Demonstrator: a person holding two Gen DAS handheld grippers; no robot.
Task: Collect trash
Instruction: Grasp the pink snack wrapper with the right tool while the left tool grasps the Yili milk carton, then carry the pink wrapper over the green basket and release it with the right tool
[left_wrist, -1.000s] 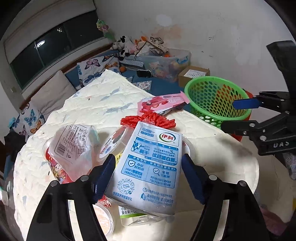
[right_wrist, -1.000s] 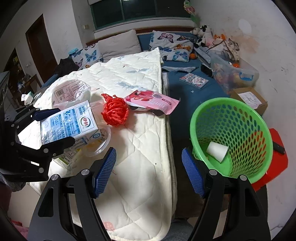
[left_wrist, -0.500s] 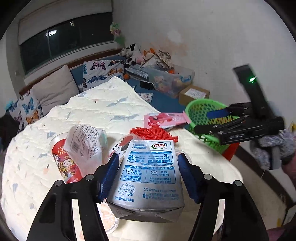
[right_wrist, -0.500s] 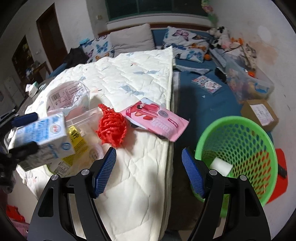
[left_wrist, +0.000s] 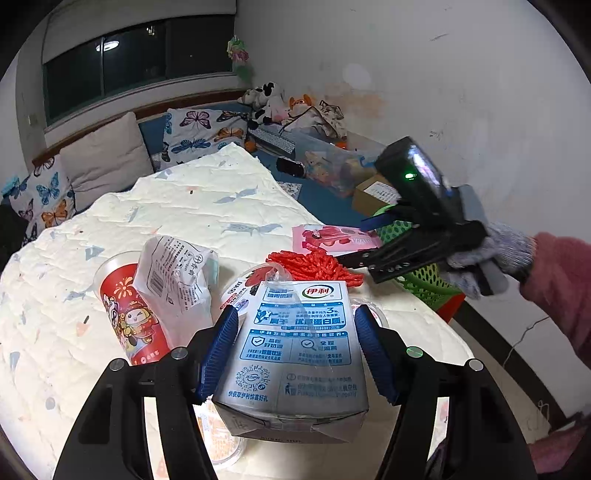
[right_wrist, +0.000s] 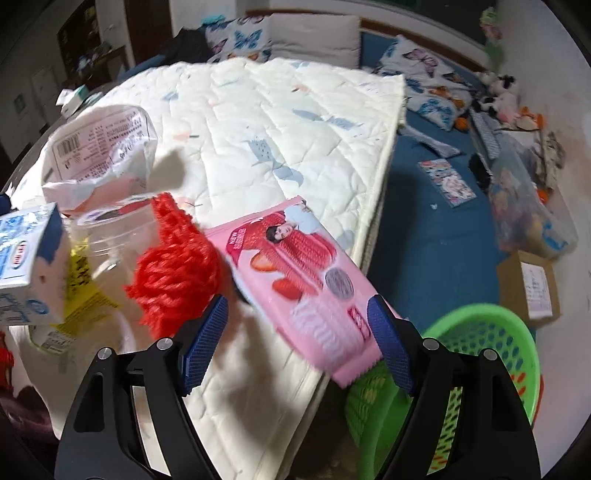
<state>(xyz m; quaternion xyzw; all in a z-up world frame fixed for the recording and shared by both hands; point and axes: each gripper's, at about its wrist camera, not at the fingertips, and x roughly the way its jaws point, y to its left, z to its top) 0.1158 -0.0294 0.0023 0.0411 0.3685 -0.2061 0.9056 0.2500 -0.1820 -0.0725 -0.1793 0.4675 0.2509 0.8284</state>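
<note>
**Milk carton in the left grip, right gripper lined up on the pink wrapper**

I'm working in a cluttered bedroom, over a white quilted mattress pad (right_wrist: 280, 122) spread on the bed, with butterfly-print pillows (left_wrist: 199, 129) at the far end. From here the rubbish sits bunched at the near corner, which I judge makes sense: the green perforated plastic basket (right_wrist: 491, 332) stands on the floor just beside that corner, so each piece needs only a short carry over the edge.

The largest loose piece is the flat pink plastic snack wrapper (right_wrist: 303, 273), lying with one end hanging past the mattress edge above the basket. My right gripper (right_wrist: 297, 338) is spread wide with the wrapper's overhanging end between its blue pads (right_wrist: 205, 343), not yet pinched; I take that as the approach for the next pick.

Next to the wrapper lies the bundle of red mesh netting (right_wrist: 177, 262), touching a clear plastic cup (right_wrist: 110, 229). Behind them a crumpled white printed plastic bag (left_wrist: 173, 277) leans against a red paper cup with cartoon figures (left_wrist: 129, 314).

My left gripper (left_wrist: 293, 350) is clamped on the blue-and-white milk carton (left_wrist: 295, 350), pads pressing both side faces, the carton lifted clear of the pile with its base toward the camera. It reads as held and ready to carry across to the basket. The squeeze looks firm, though an empty carton could buckle.
</note>
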